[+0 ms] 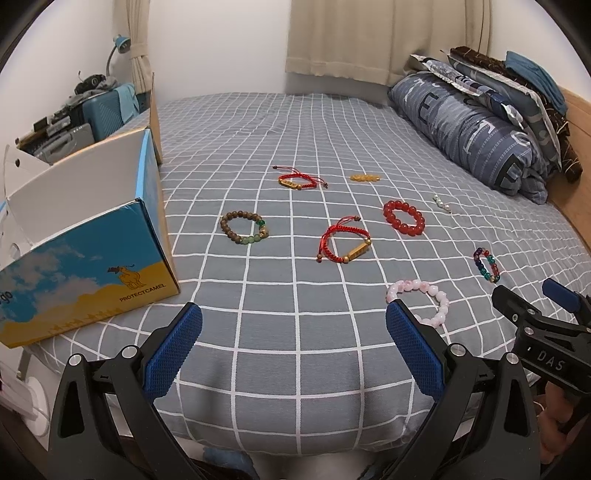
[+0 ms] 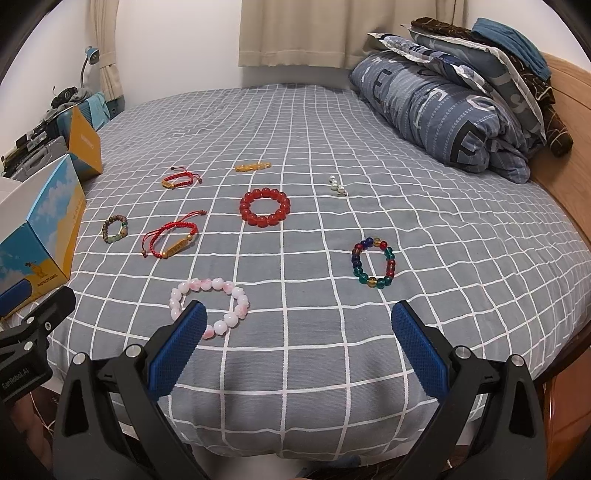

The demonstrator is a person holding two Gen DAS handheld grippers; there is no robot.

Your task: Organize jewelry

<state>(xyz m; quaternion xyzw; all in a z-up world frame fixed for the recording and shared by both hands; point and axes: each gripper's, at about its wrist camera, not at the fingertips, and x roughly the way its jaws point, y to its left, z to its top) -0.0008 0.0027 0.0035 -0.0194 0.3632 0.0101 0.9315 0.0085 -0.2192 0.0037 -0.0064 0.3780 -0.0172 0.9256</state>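
grid-sheeted bed [image 1: 295, 122], beige curtains [image 1: 369, 33], white wall [image 1: 218, 44].

Right gripper [image 2: 297, 345] gapes empty over the checked bedsheet [image 2: 314, 122], pink bracelet [image 2: 209, 302] behind its left finger.

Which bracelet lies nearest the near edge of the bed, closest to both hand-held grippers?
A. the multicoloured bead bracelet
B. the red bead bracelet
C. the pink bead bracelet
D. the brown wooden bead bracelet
C: the pink bead bracelet lies just beyond the fingertips in both wrist views, nearer than every other piece on the bed sheet.
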